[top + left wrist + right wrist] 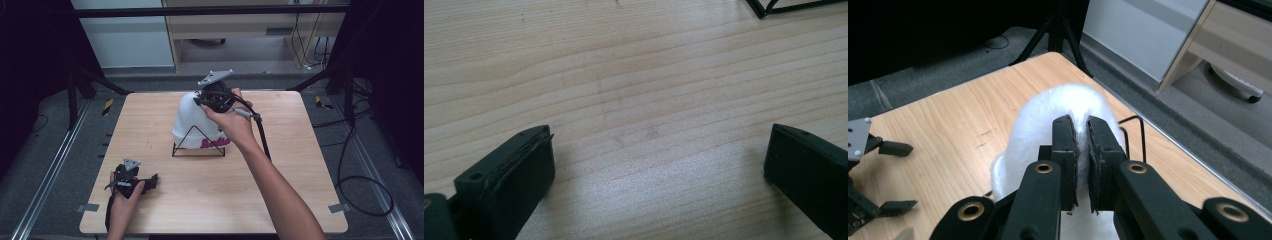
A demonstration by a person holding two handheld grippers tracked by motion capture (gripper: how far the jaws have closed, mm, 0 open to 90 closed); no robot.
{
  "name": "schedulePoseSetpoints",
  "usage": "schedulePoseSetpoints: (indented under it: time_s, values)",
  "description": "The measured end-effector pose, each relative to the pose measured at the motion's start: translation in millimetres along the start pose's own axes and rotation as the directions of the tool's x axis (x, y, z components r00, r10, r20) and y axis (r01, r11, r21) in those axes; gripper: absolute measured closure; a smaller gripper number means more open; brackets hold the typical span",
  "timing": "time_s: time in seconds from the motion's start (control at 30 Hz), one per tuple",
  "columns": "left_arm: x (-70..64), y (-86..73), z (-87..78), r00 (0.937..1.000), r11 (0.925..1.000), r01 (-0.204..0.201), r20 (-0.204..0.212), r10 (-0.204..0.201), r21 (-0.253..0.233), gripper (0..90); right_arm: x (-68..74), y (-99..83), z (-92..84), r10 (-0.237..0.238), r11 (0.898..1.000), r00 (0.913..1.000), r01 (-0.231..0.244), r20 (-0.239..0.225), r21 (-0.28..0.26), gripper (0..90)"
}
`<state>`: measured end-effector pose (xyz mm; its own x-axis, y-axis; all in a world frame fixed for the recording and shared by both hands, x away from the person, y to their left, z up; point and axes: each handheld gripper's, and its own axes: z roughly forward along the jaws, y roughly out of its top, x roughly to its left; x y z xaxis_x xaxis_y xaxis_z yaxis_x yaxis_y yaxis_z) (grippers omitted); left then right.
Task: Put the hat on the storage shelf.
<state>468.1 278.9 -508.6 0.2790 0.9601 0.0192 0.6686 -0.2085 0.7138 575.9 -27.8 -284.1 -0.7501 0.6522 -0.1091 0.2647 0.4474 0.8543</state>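
the white knit hat [197, 120] sits on a black wire stand [198, 145] at the centre of the high view; it looks soft and light, best pinched at the crown. the right gripper [1082, 131] is clamped on that crown fabric, while the left gripper [150, 180], lower left, rests with jaws wide apart over bare table [634, 100].
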Motion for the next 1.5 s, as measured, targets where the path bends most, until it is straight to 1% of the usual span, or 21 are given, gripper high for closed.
schedulePoseSetpoints:
  time_s: [0.23,0.83,0.93,0.97,1.07,1.23,1.37,1.43,1.5]
  values:
    - [-0.1,0.0,0.0,1.0,1.0,0.002,0.0,-0.002,0.0,0.0,0.7,-9.2,2.8,0.01,1.0,0.9999,-0.01,-0.009,0.011,84.1]
    - [-0.1,0.0,0.0,1.0,1.0,0.002,0.001,-0.002,0.0,0.0,-2.9,-22.3,9.8,0.026,0.999,0.9996,-0.025,-0.015,0.042,83.3]
    - [-0.2,-0.1,0.0,1.0,1.0,0.003,0.001,-0.003,0.0,0.0,-4.0,-24.8,11.8,0.035,0.998,0.9992,-0.034,-0.017,0.052,83.0]
    - [-0.2,-0.1,0.0,1.0,1.0,0.003,0.001,-0.003,0.0,0.0,-4.4,-25.5,12.6,0.03,0.998,0.9994,-0.03,-0.016,0.053,83.0]
    - [-0.2,-0.1,0.0,1.0,1.0,0.002,0.001,-0.002,0.0,0.0,-3.7,-26.7,12.9,0.036,0.998,0.9992,-0.035,-0.019,0.054,83.0]
    - [-0.2,-0.1,0.0,1.0,1.0,0.003,0.001,-0.003,0.0,0.0,-1.2,-27.3,12.5,0.023,0.998,0.9993,-0.021,-0.03,0.061,82.9]
    - [-0.2,-0.1,0.0,1.0,1.0,0.003,0.001,-0.003,0.0,0.0,0.0,-30.1,11.8,0.022,0.997,0.9991,-0.02,-0.035,0.08,82.5]
    - [-0.2,-0.1,0.0,1.0,1.0,0.002,0.001,-0.002,0.0,0.0,-0.1,-31.4,10.8,0.02,0.996,0.9993,-0.017,-0.033,0.088,82.1]
    - [-0.1,0.0,-0.1,1.0,1.0,0.002,0.001,-0.002,0.001,0.0,-1.6,-32.0,9.9,0.021,0.996,0.9994,-0.018,-0.028,0.083,81.2]
